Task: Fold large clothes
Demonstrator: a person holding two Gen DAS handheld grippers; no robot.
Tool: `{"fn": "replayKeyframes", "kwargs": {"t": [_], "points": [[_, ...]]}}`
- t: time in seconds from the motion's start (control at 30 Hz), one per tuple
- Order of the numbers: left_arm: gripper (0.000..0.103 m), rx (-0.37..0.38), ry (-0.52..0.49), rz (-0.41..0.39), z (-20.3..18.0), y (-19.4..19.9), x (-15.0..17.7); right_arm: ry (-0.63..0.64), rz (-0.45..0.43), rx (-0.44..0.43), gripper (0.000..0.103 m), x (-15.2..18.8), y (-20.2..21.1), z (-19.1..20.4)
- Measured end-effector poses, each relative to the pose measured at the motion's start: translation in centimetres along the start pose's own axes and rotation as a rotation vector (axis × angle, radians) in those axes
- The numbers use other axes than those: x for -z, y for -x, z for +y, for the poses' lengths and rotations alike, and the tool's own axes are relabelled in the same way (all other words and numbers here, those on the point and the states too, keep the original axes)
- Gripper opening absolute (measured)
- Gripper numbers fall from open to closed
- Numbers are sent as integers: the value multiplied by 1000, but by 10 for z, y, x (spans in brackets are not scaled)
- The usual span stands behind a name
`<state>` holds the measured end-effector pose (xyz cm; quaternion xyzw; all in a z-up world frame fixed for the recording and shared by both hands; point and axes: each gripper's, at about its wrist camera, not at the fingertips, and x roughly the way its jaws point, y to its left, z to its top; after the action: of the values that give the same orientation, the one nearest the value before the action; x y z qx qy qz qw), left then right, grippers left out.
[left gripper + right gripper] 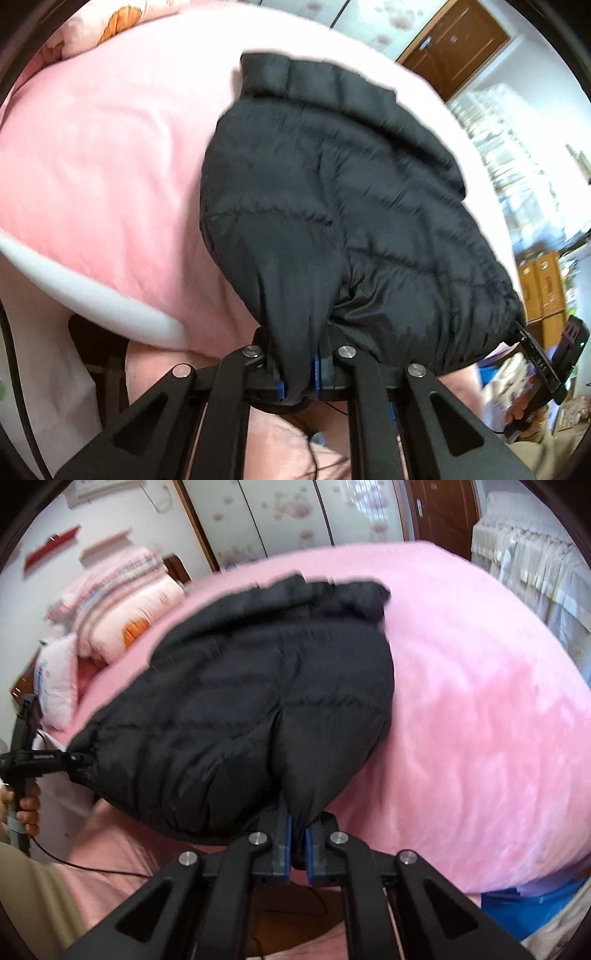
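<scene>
Your left gripper [298, 373] has its 2 jaws clamped on a fold of the black puffer jacket [332, 206], and your right gripper [298, 845] is pinched on the hem likewise. The jacket spreads ahead of both sets of jaws over the pink bed cover [480, 720], its far end blurred. Cloth hides the fingertips; beyond the jaws, the wardrobe [288, 513] is smeared.

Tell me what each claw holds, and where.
Both hold the black puffer jacket by its near hem: left claw one corner, right claw the other.
</scene>
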<state>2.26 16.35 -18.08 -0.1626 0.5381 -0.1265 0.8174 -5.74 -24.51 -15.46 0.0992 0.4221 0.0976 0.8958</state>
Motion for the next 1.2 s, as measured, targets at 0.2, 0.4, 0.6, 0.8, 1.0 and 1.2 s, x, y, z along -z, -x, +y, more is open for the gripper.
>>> {"fn": "replayKeyframes", "kwargs": {"t": [0.2, 0.4, 0.6, 0.8, 1.0, 1.2], "points": [[8, 93, 62, -109, -14, 38, -44, -36, -152, -71, 4, -54, 31, -1], [8, 149, 164, -222, -17, 52, -140, -82, -277, -125, 4, -144, 31, -12], [8, 66, 167, -247, -34, -3, -252, -124, -283, -44, 4, -243, -36, -32], [11, -45, 155, -176, -40, -90, -317, -181, -195, 83, 5, -292, -136, -52], [12, -94, 189, -136, -29, -135, -345, -260, -136, 129, 5, -304, -189, -69], [12, -76, 288, -123, -23, -151, -376, -326, -132, 149, 5, -333, -213, -86]]}}
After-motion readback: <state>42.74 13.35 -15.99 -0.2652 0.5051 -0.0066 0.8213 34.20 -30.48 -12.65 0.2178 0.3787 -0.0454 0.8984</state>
